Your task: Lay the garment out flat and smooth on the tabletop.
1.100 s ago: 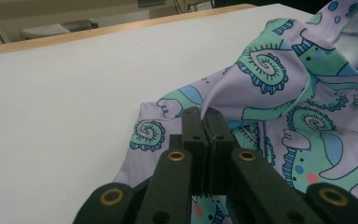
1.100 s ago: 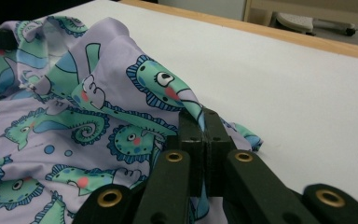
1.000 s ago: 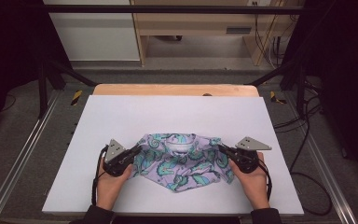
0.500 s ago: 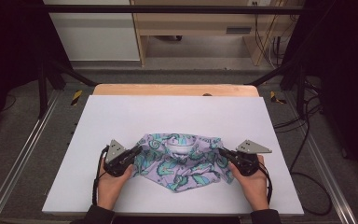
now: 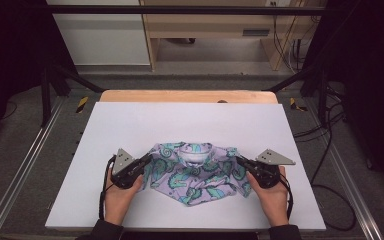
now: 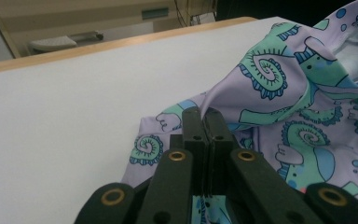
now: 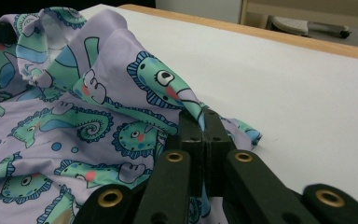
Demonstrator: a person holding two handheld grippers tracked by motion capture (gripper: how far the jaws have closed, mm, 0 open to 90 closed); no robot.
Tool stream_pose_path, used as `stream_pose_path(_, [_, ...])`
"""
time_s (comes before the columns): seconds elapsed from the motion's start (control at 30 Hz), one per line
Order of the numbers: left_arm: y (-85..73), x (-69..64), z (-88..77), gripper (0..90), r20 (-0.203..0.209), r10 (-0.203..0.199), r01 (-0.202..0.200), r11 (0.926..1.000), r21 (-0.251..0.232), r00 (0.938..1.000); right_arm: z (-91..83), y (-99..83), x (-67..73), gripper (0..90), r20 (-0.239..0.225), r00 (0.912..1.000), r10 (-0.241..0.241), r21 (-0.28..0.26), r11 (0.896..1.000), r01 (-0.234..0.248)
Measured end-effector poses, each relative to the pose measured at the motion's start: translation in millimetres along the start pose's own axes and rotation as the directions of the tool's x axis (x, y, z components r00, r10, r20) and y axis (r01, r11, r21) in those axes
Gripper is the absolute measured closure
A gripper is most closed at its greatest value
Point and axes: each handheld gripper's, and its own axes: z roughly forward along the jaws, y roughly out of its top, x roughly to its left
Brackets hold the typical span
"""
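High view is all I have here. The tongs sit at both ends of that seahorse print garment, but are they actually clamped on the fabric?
Observer: Yes. In the left gripper view the left tongs are shut, with a fold of the purple seahorse-print garment pinched between them.
Operator: And the right side?
Observer: Same. In the right gripper view the right tongs are shut on a fold printed with a green seahorse head.
Operator: Is the cloth lifted or flat there?
Observer: It rises from the right tongs in a ridge above the white table, and the rest lies rumpled.
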Motion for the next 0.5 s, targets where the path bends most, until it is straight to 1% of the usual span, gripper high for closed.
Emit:
stream_pose_path(0.07, [3.8,-1.4,-1.1,90.0,-0.009,0.011,-0.011,0.9999,-0.010,0.9999,-1.5,3.9,1.4,89.8,0.010,0.9998,-0.017,-0.002,1.000,0.017])
stream_pose_path(0.13, [8.2,-1.9,-2.9,90.0,-0.009,0.007,-0.007,0.9997,-0.022,0.9999,-4.2,9.4,3.4,89.8,0.017,0.9995,-0.028,-0.014,0.999,0.028])
stream_pose_path(0.2, [13.2,-1.8,-5.9,90.0,-0.022,0.011,-0.012,0.9994,-0.034,0.9997,-7.1,16.0,5.7,89.9,0.038,0.9985,-0.038,-0.021,0.999,0.039])
stream_pose_path(0.3, [21.6,0.7,-9.3,90.0,-0.030,0.008,-0.010,0.9987,-0.049,0.9995,-11.7,27.0,7.7,89.9,0.057,0.9974,-0.045,-0.036,0.998,0.047])
stream_pose_path(0.33, [25.1,1.7,-10.7,90.0,-0.034,0.013,-0.015,0.9985,-0.052,0.9994,-13.0,31.1,8.4,89.8,0.060,0.9971,-0.046,-0.044,0.998,0.049])
stream_pose_path(0.4, [33.3,3.9,-13.4,90.0,-0.034,0.005,-0.007,0.9973,-0.073,0.9994,-15.1,40.5,9.9,89.8,0.067,0.9963,-0.054,-0.050,0.997,0.057])
stream_pose_path(0.5, [47.3,5.9,-16.4,90.0,-0.039,0.009,-0.012,0.9958,-0.091,0.9992,-18.1,55.5,10.8,89.9,0.077,0.9947,-0.068,-0.059,0.996,0.072])
